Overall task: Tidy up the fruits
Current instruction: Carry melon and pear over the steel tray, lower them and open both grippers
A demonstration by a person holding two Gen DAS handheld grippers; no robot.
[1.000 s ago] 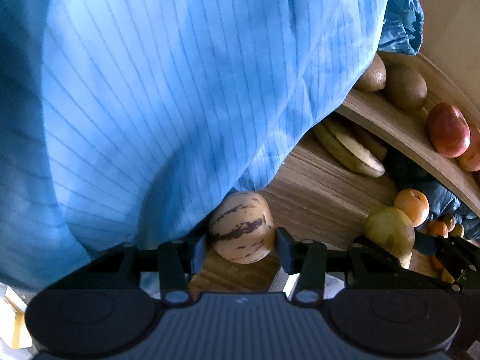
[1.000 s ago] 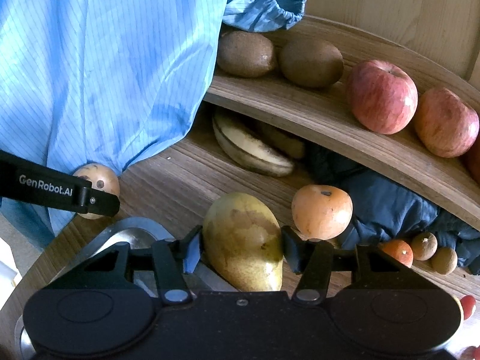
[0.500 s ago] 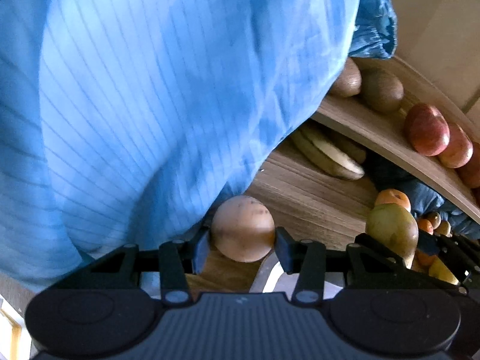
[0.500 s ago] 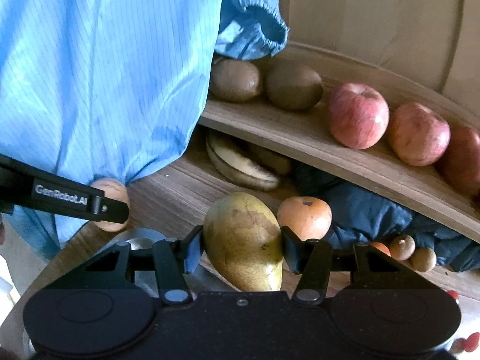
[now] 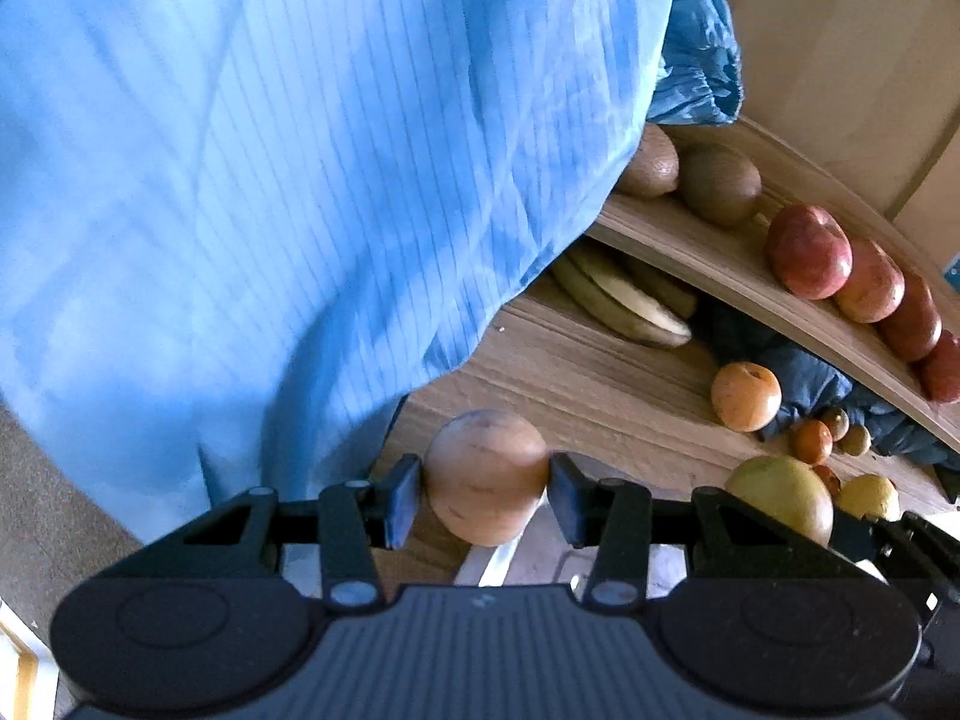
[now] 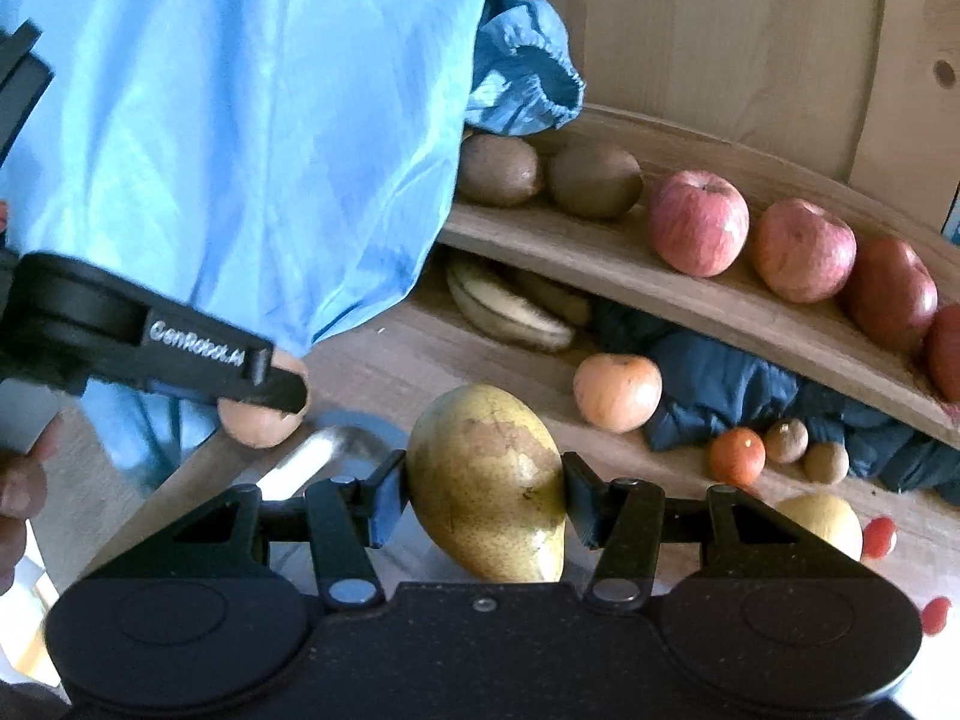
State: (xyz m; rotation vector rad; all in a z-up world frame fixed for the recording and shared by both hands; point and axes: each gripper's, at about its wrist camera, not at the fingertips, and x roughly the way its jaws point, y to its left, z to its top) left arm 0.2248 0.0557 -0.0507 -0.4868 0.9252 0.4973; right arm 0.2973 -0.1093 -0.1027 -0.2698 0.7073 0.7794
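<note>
My left gripper (image 5: 485,492) is shut on a round tan melon (image 5: 486,474), held above the wooden table's near edge. In the right wrist view the same melon (image 6: 259,420) shows at the left, partly behind the left gripper's black finger (image 6: 210,360). My right gripper (image 6: 486,501) is shut on a yellow-green mango (image 6: 489,480), and that mango (image 5: 780,495) appears at the lower right of the left wrist view. On the curved upper shelf (image 6: 690,294) lie two kiwis (image 6: 594,180) and a row of red apples (image 6: 699,222).
A person's blue striped coat (image 5: 300,180) fills the left of both views. Bananas (image 6: 510,309) lie under the shelf beside a dark blue cloth (image 6: 720,384). An orange (image 6: 618,390), a tangerine (image 6: 737,456), small brown fruits and red cherry tomatoes (image 6: 879,537) sit on the table. A metal tray (image 6: 336,450) lies below.
Both grippers have drawn back and up from the shelf, so more of it shows. The melon has turned in the left gripper, hiding its dark stripes.
</note>
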